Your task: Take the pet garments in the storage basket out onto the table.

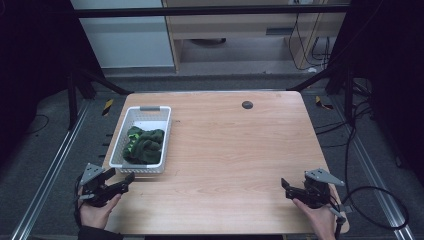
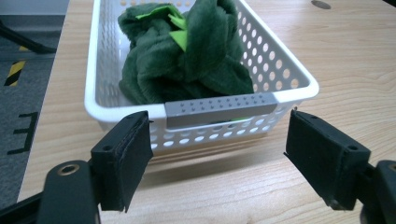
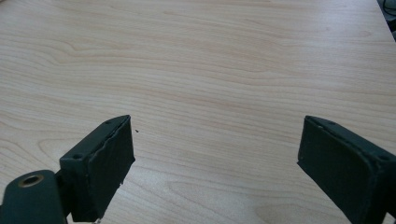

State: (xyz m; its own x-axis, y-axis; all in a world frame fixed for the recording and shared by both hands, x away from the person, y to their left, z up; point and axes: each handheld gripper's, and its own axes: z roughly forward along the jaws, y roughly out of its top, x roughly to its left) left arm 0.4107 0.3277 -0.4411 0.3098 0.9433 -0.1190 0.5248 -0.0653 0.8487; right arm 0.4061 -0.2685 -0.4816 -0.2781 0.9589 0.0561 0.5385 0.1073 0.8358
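A white perforated basket [image 1: 125,131] [image 2: 299,79] stands on the left side of the wooden table [image 1: 235,150]. Inside it lies a bundle of dark green cloth [image 1: 144,145] [image 2: 187,60] with bright green patches. My left gripper [image 1: 127,181] [image 2: 217,158] is open at the table's front left corner, just short of the basket's near end with its grey handle [image 2: 219,108]. My right gripper [image 1: 284,186] [image 3: 215,163] is open at the front right, over bare wood, nothing between its jaws.
A small dark round disc [image 1: 247,104] is set in the table near the far edge. Black frame posts and cables [image 1: 350,150] run along the right side on the floor. A cabinet [image 1: 235,35] stands beyond the table.
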